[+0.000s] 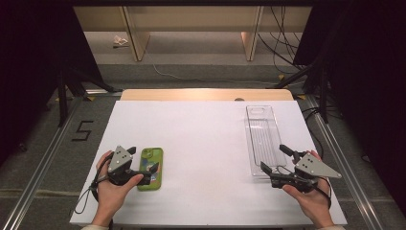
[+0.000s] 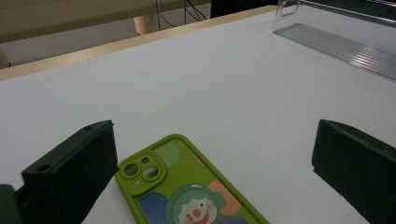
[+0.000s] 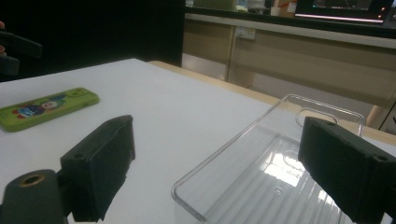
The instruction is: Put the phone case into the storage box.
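Here, on the white tabletop (image 1: 206, 143), lies a green phone (image 1: 151, 168) face down near the left front edge, its case printed with a clown face and its camera block pointing away from the person. Beside it, gripped in the left hand (image 1: 111, 191), sits the left tool (image 1: 142, 160), jaws spread wide on either side of the phone's upper end; in the left gripper view the phone (image 2: 187, 191) lies between the two black jaws with a gap showing on each side, so no pinch. Over at the right, well apart from the phone, stands a long clear plastic tray (image 1: 262, 139), lengthwise front to back, with a ribbed floor and a cut-out handle at its far end; seemingly empty, though glare on the clear plastic makes the floor hard to read. At its near end, held by the right hand (image 1: 313, 201), hovers the right tool (image 1: 276, 158), jaws likewise spread, one over the tray's near corner and one outside its right wall; whether either jaw touches the rim, hard to say. In the right gripper view the tray (image 3: 261, 182) lies between the open jaws, with the phone (image 3: 46, 108) far off at the left.
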Tool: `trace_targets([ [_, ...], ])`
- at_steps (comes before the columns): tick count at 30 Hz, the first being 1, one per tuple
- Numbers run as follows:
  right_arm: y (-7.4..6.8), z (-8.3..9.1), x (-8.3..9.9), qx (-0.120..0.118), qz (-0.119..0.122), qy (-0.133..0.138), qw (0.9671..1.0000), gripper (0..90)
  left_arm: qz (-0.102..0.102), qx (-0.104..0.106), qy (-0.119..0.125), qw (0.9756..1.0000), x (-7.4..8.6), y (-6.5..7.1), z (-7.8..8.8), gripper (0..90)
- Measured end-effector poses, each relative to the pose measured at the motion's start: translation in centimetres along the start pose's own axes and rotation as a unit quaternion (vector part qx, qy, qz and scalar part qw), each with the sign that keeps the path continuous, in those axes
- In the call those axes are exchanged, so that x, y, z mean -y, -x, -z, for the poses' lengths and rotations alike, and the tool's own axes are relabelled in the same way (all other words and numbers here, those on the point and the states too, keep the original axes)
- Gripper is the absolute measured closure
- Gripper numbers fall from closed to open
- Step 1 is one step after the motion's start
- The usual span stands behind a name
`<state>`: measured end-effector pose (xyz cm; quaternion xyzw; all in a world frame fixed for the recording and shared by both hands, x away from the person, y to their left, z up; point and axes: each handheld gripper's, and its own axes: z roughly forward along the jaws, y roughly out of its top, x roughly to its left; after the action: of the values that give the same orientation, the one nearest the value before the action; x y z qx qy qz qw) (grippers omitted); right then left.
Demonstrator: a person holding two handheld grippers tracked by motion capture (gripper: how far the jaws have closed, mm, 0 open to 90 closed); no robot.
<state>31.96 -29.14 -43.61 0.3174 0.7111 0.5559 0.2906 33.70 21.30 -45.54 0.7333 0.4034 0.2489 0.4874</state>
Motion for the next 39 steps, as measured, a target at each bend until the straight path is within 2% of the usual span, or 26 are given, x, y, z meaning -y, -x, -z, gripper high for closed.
trace_targets([
  [7,0.0,0.0,0.1,0.000,-0.002,-0.001,1.0000,11.8,0.004,-0.004,0.000,1.0000,-0.1,-0.1,0.1,1.0],
  [10,0.0,-0.1,0.0,-0.001,-0.001,-0.002,1.0000,11.8,0.003,-0.007,-0.002,1.0000,-0.1,-0.1,0.2,5.0],
  [11,0.0,-0.1,0.0,0.000,-0.001,-0.001,1.0000,11.8,0.002,-0.018,-0.001,0.9998,-0.2,-0.1,0.4,10.4],
  [12,0.0,-0.1,0.0,-0.002,-0.002,-0.001,1.0000,11.7,0.004,-0.023,0.002,0.9997,-0.3,-0.1,0.4,19.6],
  [13,0.0,-0.1,0.0,-0.002,-0.001,0.000,1.0000,11.7,0.004,-0.022,0.004,0.9998,-0.4,-0.1,0.5,24.6],
  [16,0.1,-0.1,0.0,0.000,-0.003,0.000,1.0000,11.8,0.003,-0.031,0.006,0.9995,-0.7,0.0,0.8,54.4],
  [19,0.1,-0.1,0.0,0.000,-0.005,0.000,1.0000,11.9,-0.003,-0.025,-0.008,0.9996,-0.9,0.3,0.6,76.6],
  [22,0.1,-0.1,0.0,0.000,-0.005,0.000,1.0000,11.8,-0.007,-0.011,-0.032,0.9994,-0.8,0.9,0.2,89.7],
  [26,0.1,-0.1,0.0,0.000,-0.006,0.000,1.0000,12.0,-0.016,0.010,-0.063,0.9978,-0.9,2.1,-0.8,90.0],
  [31,0.1,-0.1,0.0,0.001,-0.005,-0.001,1.0000,12.0,-0.024,0.024,-0.102,0.9942,-0.5,3.3,-2.3,90.0],
  [39,0.2,-0.1,0.0,0.004,-0.008,-0.001,1.0000,12.0,-0.027,0.042,-0.162,0.9855,0.3,4.5,-4.0,90.0],
])
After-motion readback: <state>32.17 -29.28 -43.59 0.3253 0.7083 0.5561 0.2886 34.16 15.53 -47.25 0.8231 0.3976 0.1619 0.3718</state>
